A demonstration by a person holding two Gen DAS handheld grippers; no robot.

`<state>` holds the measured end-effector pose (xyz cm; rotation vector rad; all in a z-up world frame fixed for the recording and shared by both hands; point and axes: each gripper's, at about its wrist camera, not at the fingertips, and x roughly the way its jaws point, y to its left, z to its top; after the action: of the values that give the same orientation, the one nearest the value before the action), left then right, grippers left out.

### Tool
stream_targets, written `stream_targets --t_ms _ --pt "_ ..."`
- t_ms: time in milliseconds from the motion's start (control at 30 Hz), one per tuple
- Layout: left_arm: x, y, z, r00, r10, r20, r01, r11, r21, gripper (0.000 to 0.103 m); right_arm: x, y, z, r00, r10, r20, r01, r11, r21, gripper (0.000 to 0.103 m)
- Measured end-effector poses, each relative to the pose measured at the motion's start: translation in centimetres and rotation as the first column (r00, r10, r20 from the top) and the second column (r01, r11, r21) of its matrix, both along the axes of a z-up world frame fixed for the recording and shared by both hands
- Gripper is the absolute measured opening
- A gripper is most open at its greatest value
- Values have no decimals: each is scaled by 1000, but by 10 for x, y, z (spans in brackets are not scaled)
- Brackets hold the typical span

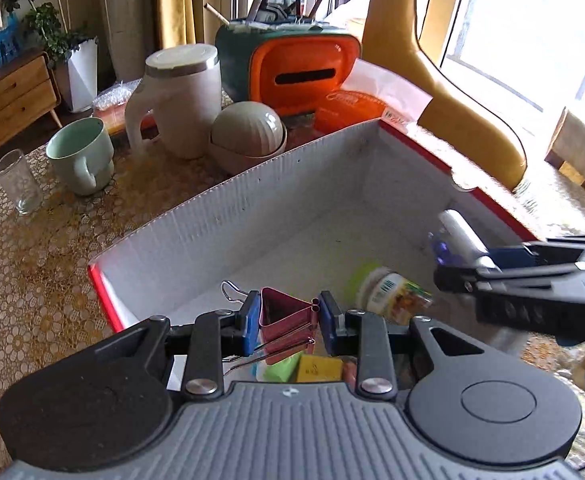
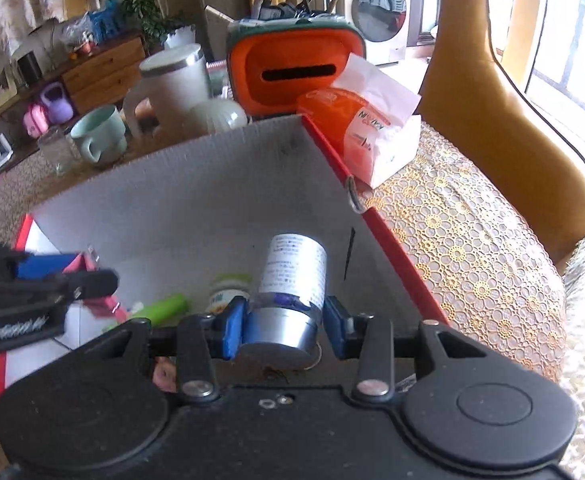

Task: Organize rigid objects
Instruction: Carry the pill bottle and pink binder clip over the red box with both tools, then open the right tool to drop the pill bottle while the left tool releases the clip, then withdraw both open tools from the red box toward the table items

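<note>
A white cardboard box with red outer sides (image 1: pixel 252 200) (image 2: pixel 196 184) sits on the table. My left gripper (image 1: pixel 289 322) is shut on a pink binder clip (image 1: pixel 286 314) and holds it over the box's near left part. My right gripper (image 2: pixel 284 326) is shut on a white bottle with a silver cap (image 2: pixel 292 276), held over the box's right side; it shows at the right of the left wrist view (image 1: pixel 458 232). A small labelled jar (image 1: pixel 392 292) (image 2: pixel 228 292) and a green tube (image 2: pixel 164 308) lie inside the box.
Beyond the box stand a glass (image 1: pixel 18 182), a mint cup (image 1: pixel 80 154), a white jug (image 1: pixel 180 100), stacked bowls (image 1: pixel 248 136), an orange-and-green case (image 1: pixel 292 64) and a tissue pack (image 2: pixel 368 132). A yellow chair (image 2: pixel 504 120) is at the right.
</note>
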<state>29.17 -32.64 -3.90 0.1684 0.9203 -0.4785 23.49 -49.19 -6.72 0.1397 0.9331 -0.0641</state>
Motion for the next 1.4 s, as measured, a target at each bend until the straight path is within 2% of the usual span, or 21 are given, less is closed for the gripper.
stream_targets --t_ms 300,600,767,833,1067,1400 --pt "16 -19 -22 1000 -13 -7 13 998 67 30 3 -2 -8 1000 6 -10 -6 1000 1 41" --pt "18 -24 -23 1000 -29 -10 30 997 73 30 3 -3 -8 1000 -12 -10 12 1000 12 44" --pt "12 -22 -22 999 -31 -19 32 997 71 30 -2 -1 -3 1000 -17 4 17 1000 17 51" --pt "10 -20 -20 999 -27 -18 28 997 75 31 -4 -1 0 1000 -22 12 22 1000 21 58" --pt "-4 -3 -5 1000 -28 -7 29 999 24 31 -18 4 12 999 -28 32 27 999 40 59" --pt "-36 29 27 999 -25 37 26 999 -30 31 -43 25 33 997 -31 78 25 997 73 67"
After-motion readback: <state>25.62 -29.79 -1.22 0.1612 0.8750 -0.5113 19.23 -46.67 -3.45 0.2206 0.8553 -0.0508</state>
